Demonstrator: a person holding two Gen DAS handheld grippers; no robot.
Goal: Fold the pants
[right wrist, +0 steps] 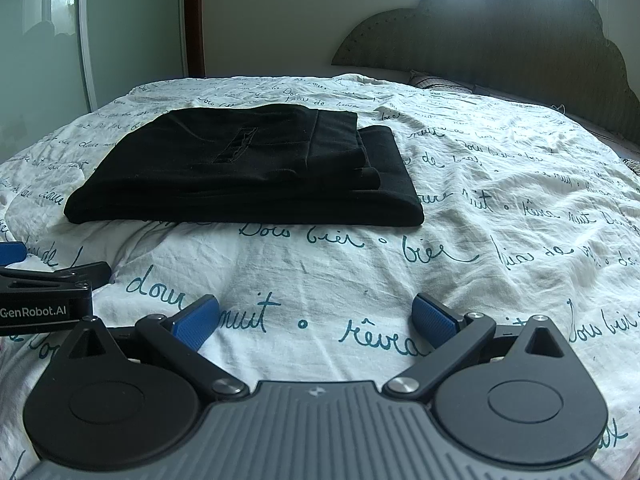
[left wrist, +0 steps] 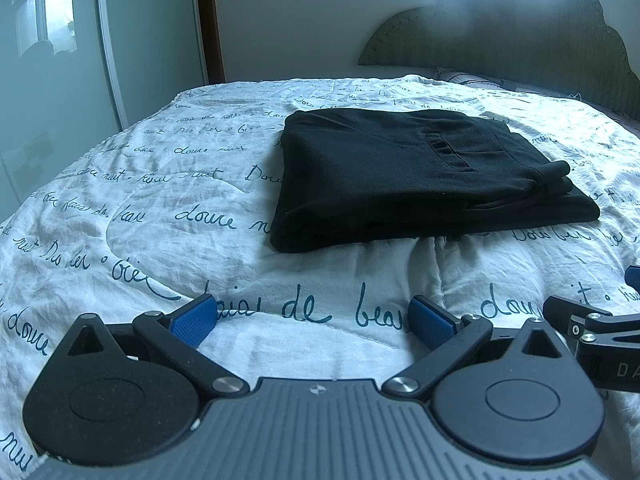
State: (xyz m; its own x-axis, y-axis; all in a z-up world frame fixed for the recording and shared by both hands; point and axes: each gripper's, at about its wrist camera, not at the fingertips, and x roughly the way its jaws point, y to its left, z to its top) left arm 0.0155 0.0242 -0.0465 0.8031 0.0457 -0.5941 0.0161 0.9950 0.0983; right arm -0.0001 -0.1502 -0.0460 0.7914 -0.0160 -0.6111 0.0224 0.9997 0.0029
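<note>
Black pants (left wrist: 416,176) lie folded into a flat rectangular stack on the bed; the right wrist view shows the same pants (right wrist: 248,172) ahead and to the left. My left gripper (left wrist: 314,320) hovers open over the quilt, a short way in front of the stack, with nothing between its blue pads. My right gripper (right wrist: 316,320) is also open and empty, just in front of the pants' near edge and to their right. Each gripper shows at the side edge of the other's view.
The bed is covered by a white quilt (left wrist: 160,208) printed with teal handwriting. A padded headboard (right wrist: 500,36) rises at the back right. A mirrored wardrobe door (left wrist: 52,60) stands on the left, past the bed's edge. Bare quilt (right wrist: 520,184) spreads right of the pants.
</note>
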